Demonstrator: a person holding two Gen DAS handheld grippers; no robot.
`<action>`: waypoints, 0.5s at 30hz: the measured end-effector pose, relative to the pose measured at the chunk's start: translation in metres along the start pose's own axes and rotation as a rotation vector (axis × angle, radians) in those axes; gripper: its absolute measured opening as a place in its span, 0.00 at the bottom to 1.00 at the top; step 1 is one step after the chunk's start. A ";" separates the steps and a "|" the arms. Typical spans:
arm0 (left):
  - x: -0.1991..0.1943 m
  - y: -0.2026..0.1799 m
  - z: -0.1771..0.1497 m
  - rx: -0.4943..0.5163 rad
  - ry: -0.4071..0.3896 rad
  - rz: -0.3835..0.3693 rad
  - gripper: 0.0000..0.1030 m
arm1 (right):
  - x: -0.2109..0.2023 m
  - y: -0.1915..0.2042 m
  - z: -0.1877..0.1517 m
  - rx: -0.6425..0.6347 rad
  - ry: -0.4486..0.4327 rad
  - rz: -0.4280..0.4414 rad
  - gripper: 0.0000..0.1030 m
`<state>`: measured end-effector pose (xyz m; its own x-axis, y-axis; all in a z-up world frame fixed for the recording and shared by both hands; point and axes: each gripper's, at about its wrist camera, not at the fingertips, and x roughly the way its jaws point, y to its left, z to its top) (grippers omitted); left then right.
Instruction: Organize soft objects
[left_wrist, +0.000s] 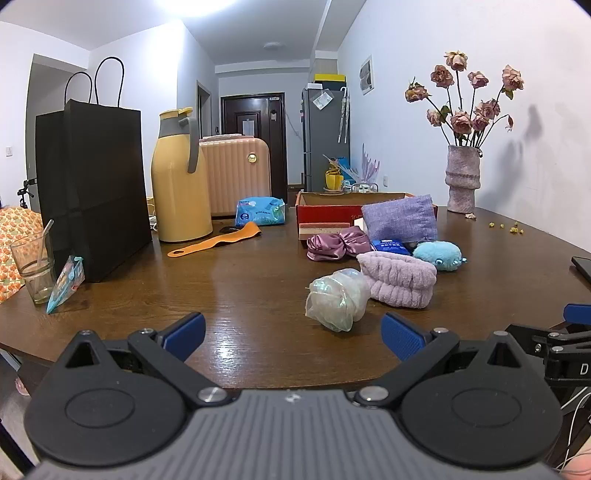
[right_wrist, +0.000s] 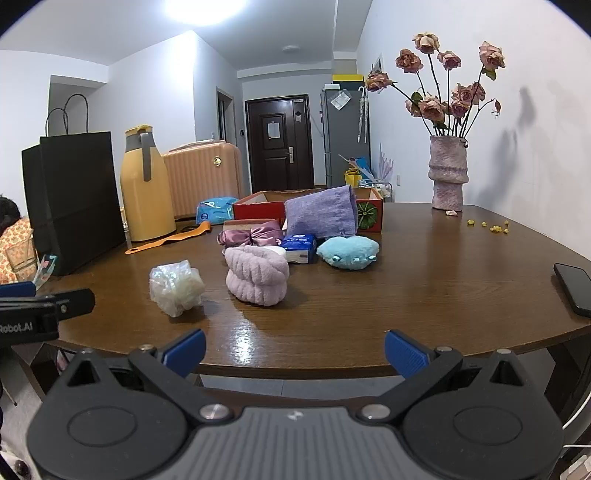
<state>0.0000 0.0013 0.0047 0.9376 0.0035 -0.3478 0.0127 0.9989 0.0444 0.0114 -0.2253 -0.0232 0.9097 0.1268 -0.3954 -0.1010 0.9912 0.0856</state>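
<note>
Both grippers sit at the near edge of the table (left_wrist: 229, 280). My left gripper (left_wrist: 293, 336) has its jaws spread wide with nothing between them; same for my right gripper (right_wrist: 294, 350), wide apart and empty.

Soft stuff is clustered mid-table, toward the far edge:
- crumpled clear plastic bag (left_wrist: 338, 299), nearest to me, lying alone on bare wood
- lilac fluffy headband (left_wrist: 399, 282) just beside it, on the side of the vase (left_wrist: 461, 179)
- blue plush toy (left_wrist: 439, 255) behind the headband
- purple satin scrunchie (left_wrist: 338, 245) near the box front, touching a blue tissue pack (left_wrist: 390, 246)
- purple fabric pouch (left_wrist: 400, 218) leaning upright against the front of the red cardboard box (left_wrist: 325, 212)

The box stands open at the far edge. The vase is in the far right corner. The black paper bag (left_wrist: 92, 188) and yellow thermos (left_wrist: 179, 177) stand along the left edge. A dark phone (right_wrist: 574, 288) lies at the right edge.
</note>
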 end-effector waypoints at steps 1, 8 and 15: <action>0.000 0.000 0.000 0.000 0.000 0.000 1.00 | 0.000 0.000 0.000 0.001 0.000 -0.001 1.00; 0.000 0.000 0.000 0.000 -0.001 0.000 1.00 | 0.000 0.000 0.000 0.001 -0.001 -0.001 1.00; 0.000 0.001 0.001 0.001 0.000 0.000 1.00 | 0.000 -0.001 0.001 0.000 -0.004 0.000 1.00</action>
<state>0.0009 0.0020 0.0059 0.9374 0.0031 -0.3482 0.0134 0.9989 0.0449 0.0118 -0.2261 -0.0221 0.9112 0.1265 -0.3920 -0.1008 0.9912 0.0856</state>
